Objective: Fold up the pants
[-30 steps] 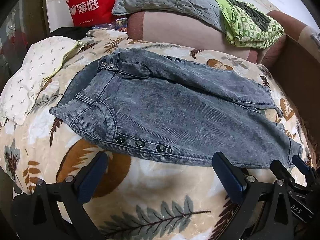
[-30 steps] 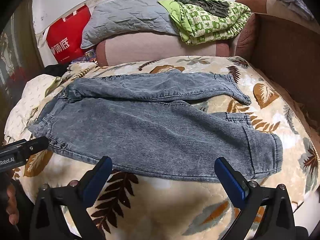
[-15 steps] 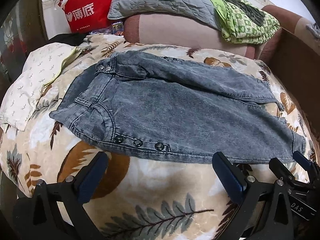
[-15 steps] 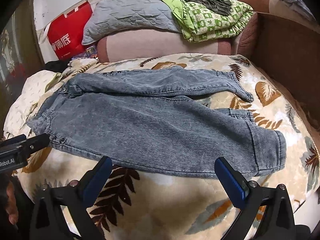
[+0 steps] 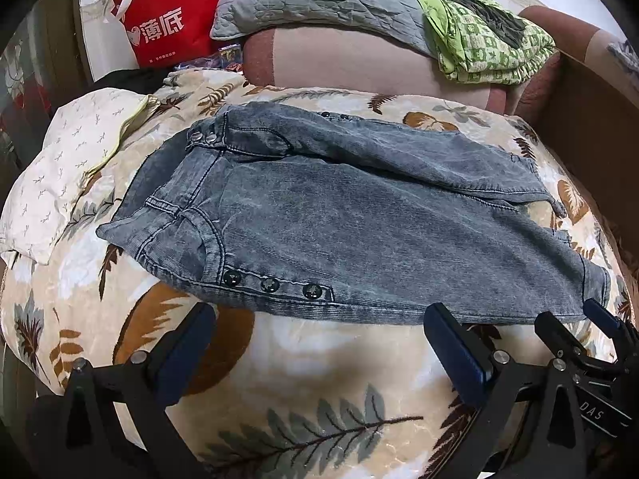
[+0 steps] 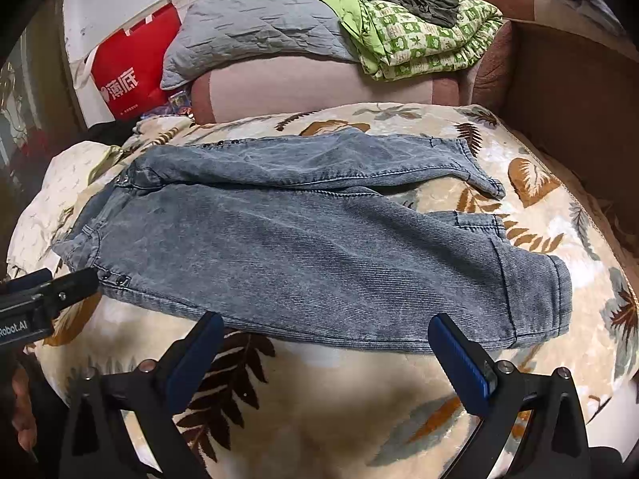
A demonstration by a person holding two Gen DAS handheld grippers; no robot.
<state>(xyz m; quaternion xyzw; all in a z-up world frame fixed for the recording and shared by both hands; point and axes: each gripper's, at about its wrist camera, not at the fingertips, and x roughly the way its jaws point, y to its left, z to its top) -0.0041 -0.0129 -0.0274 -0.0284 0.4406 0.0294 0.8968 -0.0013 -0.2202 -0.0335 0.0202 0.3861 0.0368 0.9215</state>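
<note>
While both claws are hovering over the bed, nothing is sitting between their pads.
Pants (image 5: 359, 231): grey washed denim, lying flat on the leaf-print blanket (image 5: 311, 383), waist towards the left, cuffs towards the right, the far leg lying partly over the near one.
Left gripper (image 5: 319, 343): its two blue-padded fingers are standing wide apart and gripping nothing; the near hem of the pants is lying just beyond the fingertips, with the three dark buttons (image 5: 268, 284) sitting just ahead, between them.
Right gripper (image 6: 323, 353): jaws are likewise spread wide and holding nothing; the lower edge of the near leg is running just past the tips, and the right pad (image 6: 459, 363) is nearly meeting the cloth below the cuff, though contact is too fine to tell.
Claws relative to each other: in the right wrist view the left gripper's black tip is showing at the far left by the waist corner; in the left wrist view the right gripper is showing at the lower right by the cuff.
Behind the pants: a grey quilted pillow (image 6: 255, 32), a green patterned quilt (image 6: 423, 36) and a red bag (image 5: 167, 20) are resting near the brown sofa back (image 6: 319, 84).
Left of the waist: a white pillow (image 5: 64, 167) is lying on the blanket.
</note>
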